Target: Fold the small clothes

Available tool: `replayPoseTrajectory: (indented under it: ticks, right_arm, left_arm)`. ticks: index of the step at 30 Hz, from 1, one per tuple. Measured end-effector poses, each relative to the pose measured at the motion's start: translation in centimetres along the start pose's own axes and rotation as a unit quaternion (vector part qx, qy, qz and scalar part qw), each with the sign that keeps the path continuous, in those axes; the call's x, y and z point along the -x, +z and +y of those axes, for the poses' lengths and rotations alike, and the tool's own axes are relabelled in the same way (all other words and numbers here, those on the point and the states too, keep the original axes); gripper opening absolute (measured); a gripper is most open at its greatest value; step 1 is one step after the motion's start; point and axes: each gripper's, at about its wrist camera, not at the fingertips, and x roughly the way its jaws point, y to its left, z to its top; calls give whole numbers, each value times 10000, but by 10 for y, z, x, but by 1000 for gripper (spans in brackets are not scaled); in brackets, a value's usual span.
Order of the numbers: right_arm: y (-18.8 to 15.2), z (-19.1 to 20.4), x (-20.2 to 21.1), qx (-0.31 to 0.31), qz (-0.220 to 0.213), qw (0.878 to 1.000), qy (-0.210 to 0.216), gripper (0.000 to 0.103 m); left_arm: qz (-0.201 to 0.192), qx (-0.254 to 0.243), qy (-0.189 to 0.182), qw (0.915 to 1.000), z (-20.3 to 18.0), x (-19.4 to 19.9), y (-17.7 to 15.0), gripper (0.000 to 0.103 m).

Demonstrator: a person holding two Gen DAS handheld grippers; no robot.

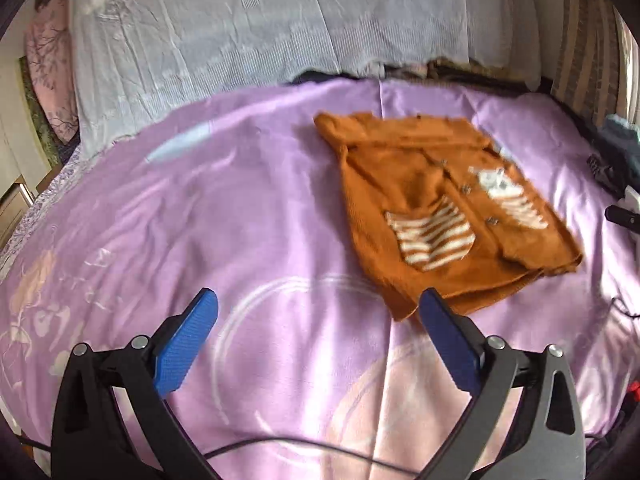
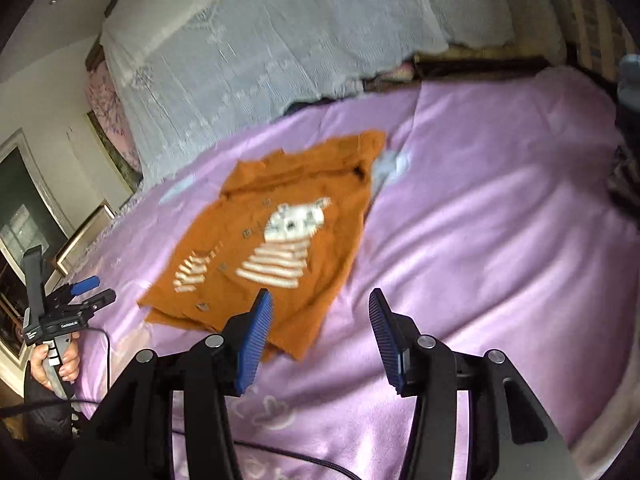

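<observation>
Left wrist view: the left gripper hangs above the purple bedspread, its blue fingers spread wide apart and holding nothing. The orange cardigan lies flat on the bed, ahead and to the right, its near hem just beside the right finger.

Right wrist view: the right gripper is likewise parted and empty. The cardigan lies ahead-left, its corner under the left finger. The left gripper appears far left, held in a hand.

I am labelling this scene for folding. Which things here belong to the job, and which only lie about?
For the job:
orange knit cardigan
left gripper, open
right gripper, open

Lying about:
purple bedspread
white lace cover
dark clothes at the bed edge
</observation>
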Motion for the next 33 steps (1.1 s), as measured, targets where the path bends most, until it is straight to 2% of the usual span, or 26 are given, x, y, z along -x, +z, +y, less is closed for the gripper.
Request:
replayPoseTrajectory:
  ticks: [3, 5, 8, 11, 15, 16, 21, 25, 27, 30, 33]
  right_arm:
    - [15, 7, -1, 35, -73, 9997, 245, 51]
    - [20, 20, -20, 138, 35, 9997, 190, 50]
    - [17, 45, -50, 448, 317, 9978, 361, 41]
    - [5, 66, -73, 815, 524, 9948, 300, 41]
    - [-17, 67, -99, 991, 977, 9903, 36, 41]
    - [-24, 63, -106, 947, 1154, 9888, 45, 41]
    - [-33, 55, -92, 793, 1167, 9896, 279, 50]
    - [-37, 42, -64, 524, 913, 9934, 452, 60]
    - [-36, 30, -48, 260, 738, 9955, 534, 71]
    - [-32, 6, -39, -161, 729, 9956, 561, 73]
    - [-34, -17, -49, -800, 943, 9898, 713, 73]
  left_arm:
    - [5, 313, -432, 9986, 4, 2, 15, 98]
    - [162, 411, -529, 9976, -7, -15, 20, 98]
    - [417, 328, -724, 9960, -35, -48, 22, 98]
    - [664, 183, -773, 9946, -58, -75, 12, 98]
    - [986, 70, -728, 9924, -68, -99, -8, 99]
    - [945, 98, -749, 9927, -66, -99, -10, 99]
    - [930, 236, -905, 9913, -55, -91, -15, 99]
    - [837, 423, -1087, 9896, -42, -76, -23, 98]
    - [790, 544, -1168, 9885, -36, -71, -24, 98]
    - [779, 808, -1385, 9840, -24, -70, -20, 98]
    - [848, 1137, -1879, 9719, -18, -73, -14, 98]
